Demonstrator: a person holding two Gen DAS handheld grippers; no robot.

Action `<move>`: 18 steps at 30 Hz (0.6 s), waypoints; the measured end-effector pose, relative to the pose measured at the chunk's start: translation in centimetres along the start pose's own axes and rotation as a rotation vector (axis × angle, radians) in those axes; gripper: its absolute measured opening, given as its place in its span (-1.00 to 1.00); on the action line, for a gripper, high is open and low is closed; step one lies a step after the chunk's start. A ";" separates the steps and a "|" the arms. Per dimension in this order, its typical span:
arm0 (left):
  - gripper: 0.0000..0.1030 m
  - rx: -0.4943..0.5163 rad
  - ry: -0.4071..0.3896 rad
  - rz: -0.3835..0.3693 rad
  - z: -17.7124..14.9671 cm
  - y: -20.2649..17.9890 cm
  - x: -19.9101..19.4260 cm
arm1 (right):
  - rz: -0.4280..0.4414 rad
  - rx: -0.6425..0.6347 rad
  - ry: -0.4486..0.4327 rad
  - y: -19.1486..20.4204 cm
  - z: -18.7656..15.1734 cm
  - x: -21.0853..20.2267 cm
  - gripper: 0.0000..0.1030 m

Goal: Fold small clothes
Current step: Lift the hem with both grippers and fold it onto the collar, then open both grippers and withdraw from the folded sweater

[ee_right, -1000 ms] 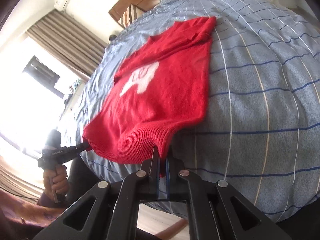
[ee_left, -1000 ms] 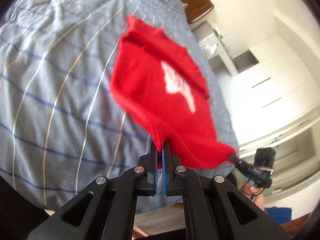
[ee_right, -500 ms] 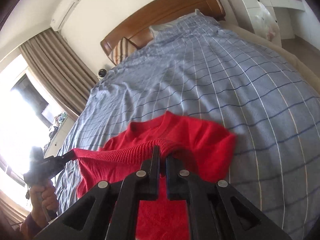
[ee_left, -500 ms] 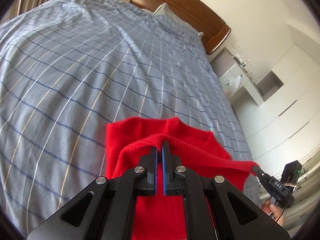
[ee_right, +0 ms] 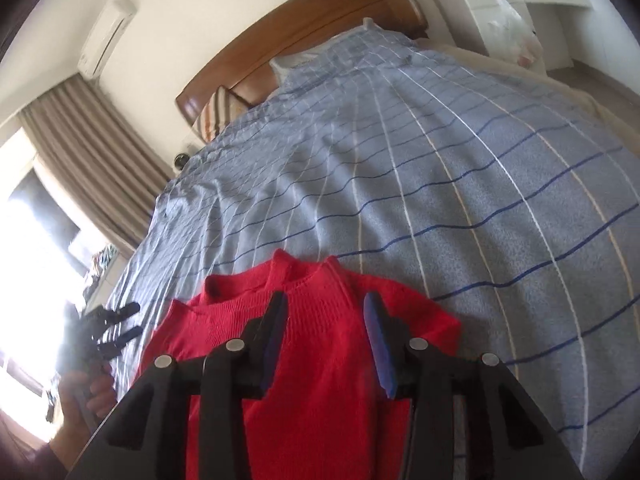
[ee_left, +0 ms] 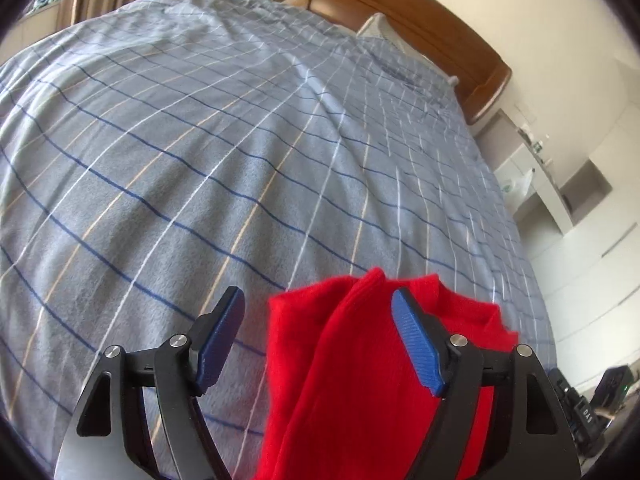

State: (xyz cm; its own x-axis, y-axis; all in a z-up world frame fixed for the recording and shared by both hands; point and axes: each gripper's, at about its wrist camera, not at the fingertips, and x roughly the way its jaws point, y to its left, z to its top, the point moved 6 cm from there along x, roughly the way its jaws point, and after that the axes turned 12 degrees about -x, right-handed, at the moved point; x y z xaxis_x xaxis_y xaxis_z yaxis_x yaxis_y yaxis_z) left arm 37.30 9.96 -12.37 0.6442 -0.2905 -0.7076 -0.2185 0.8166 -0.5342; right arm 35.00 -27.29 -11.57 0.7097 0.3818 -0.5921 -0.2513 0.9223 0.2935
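Since a sec ago both my grippers have let go of the red sweater [ee_right: 320,360]: it hung stretched between them above the bed then, now it lies folded over on the bedspread [ee_left: 240,160] at the near edge, w/ its hem brought up toward the collar.

Going left to right in the left wrist view: bedspread is grey-blue w/ dark blue, white and tan lines and fills most of the frame. My left gripper [ee_left: 320,340] has its jaws opening, spread wide, blue pads apart. Left pad sits over bare bedspread; right pad sits over the sweater. A fold of red cloth rises between the pads, but neither pad presses on it, so nothing is held. Far right, low in the corner, part of the right gripper's black body shows, too dark to read.

Right wrist view, left to right: a hand [ee_right: 84,396] holds the left gripper, its two fingers apart, just beside the sweater's left edge. Bright window and brown curtains [ee_right: 92,152] behind. My right gripper [ee_right: 324,344] is opening too, about halfway, pads on either side of the ribbed knit below the collar, not pinching. Wooden headboard [ee_right: 300,32] and striped pillow [ee_right: 216,114] at the far end; white cabinets [ee_right: 500,12] at right.
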 end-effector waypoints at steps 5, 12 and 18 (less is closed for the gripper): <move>0.71 0.196 0.034 0.029 -6.7 0.3 -4.5 | 0.156 -0.212 0.132 6.1 -5.9 -2.8 -0.20; 0.82 0.390 0.004 0.153 -15.9 2.5 -9.7 | -0.081 -0.256 0.207 4.5 -13.1 -6.8 -0.30; 0.92 0.364 -0.091 0.227 -18.5 4.7 -9.4 | -0.169 -0.317 0.139 9.1 -16.4 -9.8 -0.07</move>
State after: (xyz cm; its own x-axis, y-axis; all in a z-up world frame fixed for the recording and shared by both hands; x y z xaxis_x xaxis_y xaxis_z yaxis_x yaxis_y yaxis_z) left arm 16.63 7.32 -16.79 0.6750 -0.0512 -0.7361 -0.1001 0.9820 -0.1601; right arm 14.97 -21.69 -15.40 0.6683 0.2073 -0.7144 -0.3452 0.9371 -0.0510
